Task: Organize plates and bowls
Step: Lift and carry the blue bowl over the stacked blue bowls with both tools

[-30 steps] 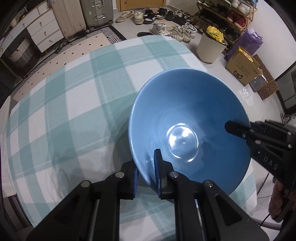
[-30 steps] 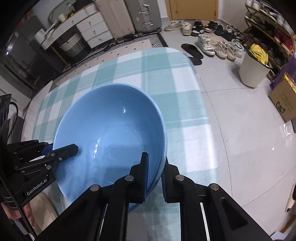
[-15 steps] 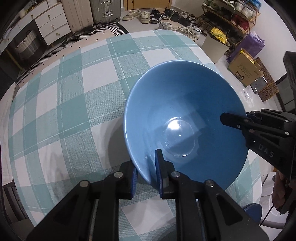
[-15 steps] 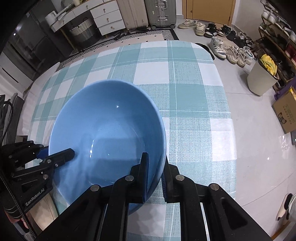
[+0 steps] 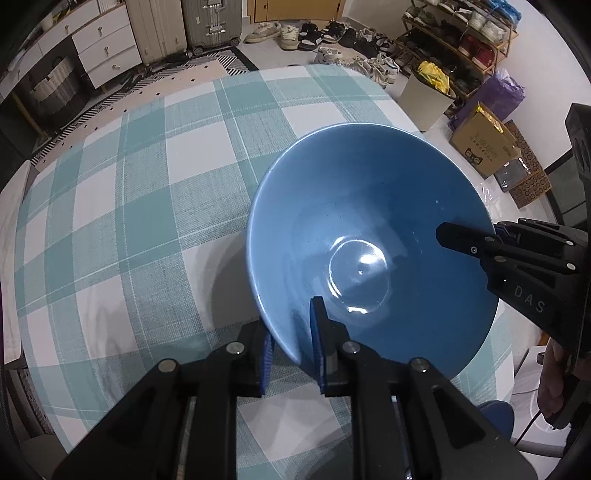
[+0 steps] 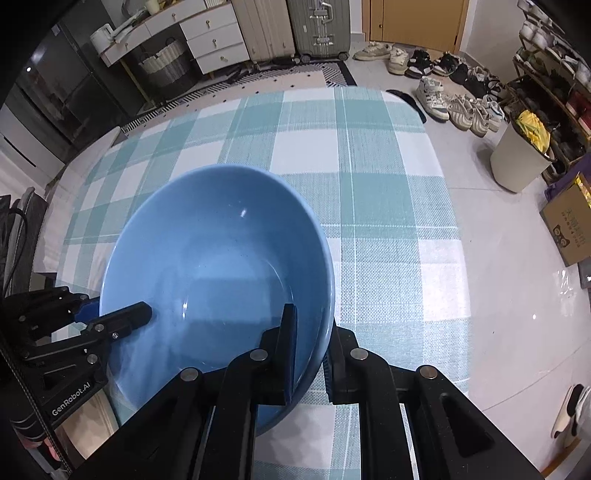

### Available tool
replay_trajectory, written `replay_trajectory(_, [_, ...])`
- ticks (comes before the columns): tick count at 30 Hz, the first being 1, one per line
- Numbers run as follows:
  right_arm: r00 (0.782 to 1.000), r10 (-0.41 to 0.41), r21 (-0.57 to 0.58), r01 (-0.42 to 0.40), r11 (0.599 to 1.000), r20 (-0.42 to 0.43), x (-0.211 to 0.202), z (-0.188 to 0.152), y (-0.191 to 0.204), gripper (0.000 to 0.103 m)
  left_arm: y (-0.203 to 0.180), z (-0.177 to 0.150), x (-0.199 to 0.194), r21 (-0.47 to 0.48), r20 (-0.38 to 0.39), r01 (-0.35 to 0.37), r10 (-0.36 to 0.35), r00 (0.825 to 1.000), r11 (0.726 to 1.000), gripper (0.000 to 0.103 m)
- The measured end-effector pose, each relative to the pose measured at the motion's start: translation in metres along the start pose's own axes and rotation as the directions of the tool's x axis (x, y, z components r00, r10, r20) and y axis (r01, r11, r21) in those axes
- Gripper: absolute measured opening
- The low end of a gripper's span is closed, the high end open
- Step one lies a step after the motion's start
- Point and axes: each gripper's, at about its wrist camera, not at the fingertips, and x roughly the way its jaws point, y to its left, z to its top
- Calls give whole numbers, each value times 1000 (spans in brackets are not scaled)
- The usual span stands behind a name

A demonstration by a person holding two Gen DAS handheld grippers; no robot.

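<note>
Left tongs (image 5: 291,347): nearly closed, pinching near rim of blue bowl (image 5: 369,229), one pad inside, other outside the wall. Right tongs (image 6: 308,350): also clamped on the bowl (image 6: 207,251) at opposite rim, one finger inside, one outside. In left view, right tongs (image 5: 467,236) reaching in from right edge, w/ part of a hand (image 5: 550,384) behind. In right view, left tongs (image 6: 110,317) coming in from lower left. Bowl empty, glossy, tilted, held btwn both tongs over desk (image 5: 129,206) w/ teal-and-white checked cloth; contact w/ cloth can't be told. Beyond desk: tiled floor, white bin (image 6: 517,162) w/ yellow stuff inside, cardboard box (image 5: 480,147), rows of shoes (image 6: 458,107), suitcase (image 6: 319,27), white drawers (image 5: 107,48).
</note>
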Motion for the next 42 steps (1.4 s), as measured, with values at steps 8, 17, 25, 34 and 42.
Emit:
replay_trajectory(8, [998,-4,1,4,1000,58,-38,-7,6,12,-9,-10,-32,6,48,-5,5,999,1000,16])
replay_trajectory(17, [991,-23,9,22,1000,135,-99,-32,14,12,-28,-30,-78,31,105,5,-8,994,1000,18])
replay_trajectory(25, [984,-51,-19,55,998,170,-151,-76,25,12,-43,-63,-112,59,144,25,-33,989,998,18])
replay_trajectory(34, [977,-74,-29,81,996,200,-189,-131,35,12,-60,-112,-132,72,196,46,-60,979,996,19])
replay_trajectory(42, [981,-62,-38,70,997,184,-185,-175,45,12,-68,-147,-131,82,215,17,-34,976,997,19])
